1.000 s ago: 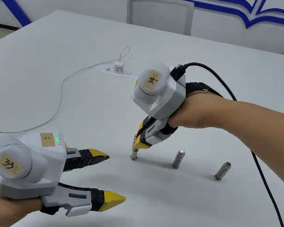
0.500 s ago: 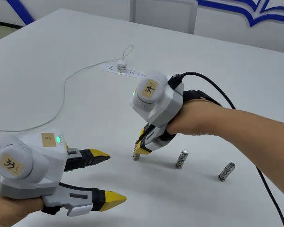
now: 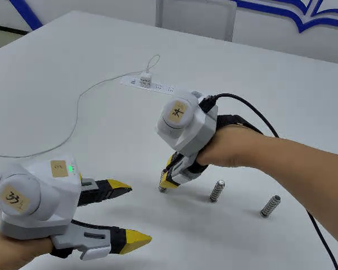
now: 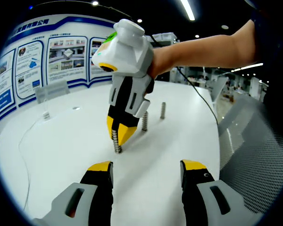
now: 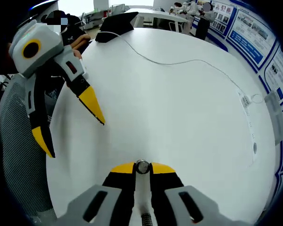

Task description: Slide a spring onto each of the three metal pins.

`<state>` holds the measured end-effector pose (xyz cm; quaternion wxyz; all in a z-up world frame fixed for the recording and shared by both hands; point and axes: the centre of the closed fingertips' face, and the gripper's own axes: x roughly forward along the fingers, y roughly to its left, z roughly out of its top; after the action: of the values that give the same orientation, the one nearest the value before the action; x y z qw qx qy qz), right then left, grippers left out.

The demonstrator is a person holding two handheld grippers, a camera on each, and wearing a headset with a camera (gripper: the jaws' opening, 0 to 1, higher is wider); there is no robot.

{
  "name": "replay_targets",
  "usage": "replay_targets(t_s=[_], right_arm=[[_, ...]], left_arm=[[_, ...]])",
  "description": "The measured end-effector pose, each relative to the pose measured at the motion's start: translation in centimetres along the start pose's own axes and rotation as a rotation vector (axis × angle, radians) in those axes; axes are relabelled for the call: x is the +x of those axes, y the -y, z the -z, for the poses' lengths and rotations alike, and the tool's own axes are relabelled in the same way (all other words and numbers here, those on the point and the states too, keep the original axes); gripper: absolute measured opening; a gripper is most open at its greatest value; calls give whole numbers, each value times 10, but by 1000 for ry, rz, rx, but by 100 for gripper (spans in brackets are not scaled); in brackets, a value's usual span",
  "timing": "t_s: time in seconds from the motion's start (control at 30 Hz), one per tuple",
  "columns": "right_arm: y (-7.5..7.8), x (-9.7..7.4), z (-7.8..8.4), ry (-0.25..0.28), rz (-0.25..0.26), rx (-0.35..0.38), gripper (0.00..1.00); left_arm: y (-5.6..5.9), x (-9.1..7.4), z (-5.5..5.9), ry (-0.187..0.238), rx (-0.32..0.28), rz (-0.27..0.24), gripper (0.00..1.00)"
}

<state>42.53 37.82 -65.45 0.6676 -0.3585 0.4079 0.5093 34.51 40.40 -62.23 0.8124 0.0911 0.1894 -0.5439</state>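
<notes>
Pressing the spring (image 4: 116, 141) straight down and plumb looks best: the right claw (image 3: 165, 183) is pinched on it just above the counter (image 3: 101, 129). Two sprung pins (image 3: 216, 191) stand at 3 o'clock; left claw (image 3: 136, 212) gapes empty.

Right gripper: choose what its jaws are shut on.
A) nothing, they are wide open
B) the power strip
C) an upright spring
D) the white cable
C: the right gripper pinches the top of a spring standing on the table, as the left gripper view shows.
</notes>
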Motion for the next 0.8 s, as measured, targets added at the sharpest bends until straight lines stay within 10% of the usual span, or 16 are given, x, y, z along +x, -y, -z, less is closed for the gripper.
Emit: replay_targets(t_s=[0.8], right_arm=[[5,-32,21,86,53,78,29]], left_arm=[[4,3,-11,10,18,5,61]])
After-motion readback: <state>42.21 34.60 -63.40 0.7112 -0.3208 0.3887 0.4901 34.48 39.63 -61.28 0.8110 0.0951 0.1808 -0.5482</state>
